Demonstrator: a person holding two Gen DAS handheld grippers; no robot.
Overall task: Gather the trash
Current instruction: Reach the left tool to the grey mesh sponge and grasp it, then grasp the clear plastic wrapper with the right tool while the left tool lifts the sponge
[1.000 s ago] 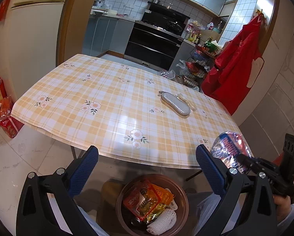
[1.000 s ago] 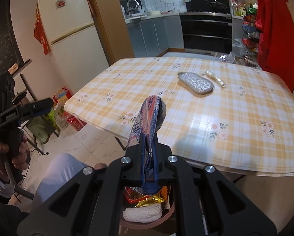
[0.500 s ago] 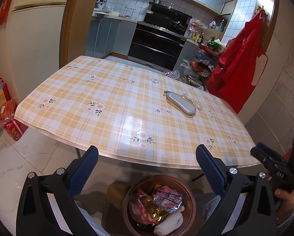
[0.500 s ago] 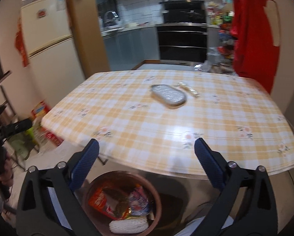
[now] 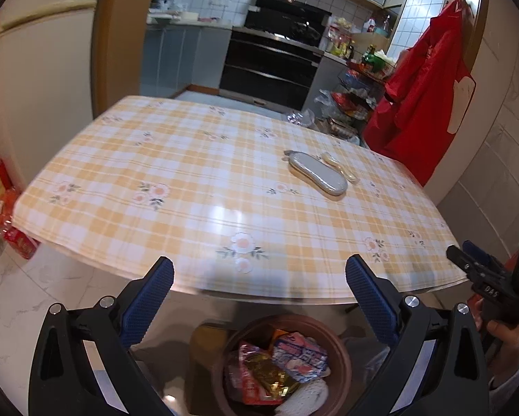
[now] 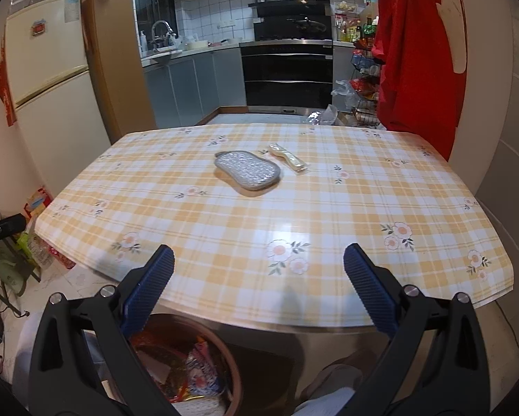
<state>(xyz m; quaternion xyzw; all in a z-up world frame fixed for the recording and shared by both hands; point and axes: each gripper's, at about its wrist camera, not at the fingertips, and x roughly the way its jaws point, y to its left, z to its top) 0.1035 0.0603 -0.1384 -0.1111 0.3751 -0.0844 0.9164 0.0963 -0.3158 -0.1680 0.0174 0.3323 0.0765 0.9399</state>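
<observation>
A brown round trash bin stands on the floor below the table's near edge, holding several snack wrappers, with a blue-and-white packet on top. The bin also shows in the right wrist view. My left gripper is open and empty above the bin. My right gripper is open and empty over the table's near edge. On the yellow plaid table lie a grey scrub pad and a small clear-wrapped packet.
The pad and packet also show in the left wrist view at the table's far right. A red apron hangs at the right. A fridge stands at the left, kitchen cabinets and oven behind.
My right gripper opened and let the blue-and-white packet fall into the bin. It then swung up to face the table. The left gripper stayed open above the bin.
</observation>
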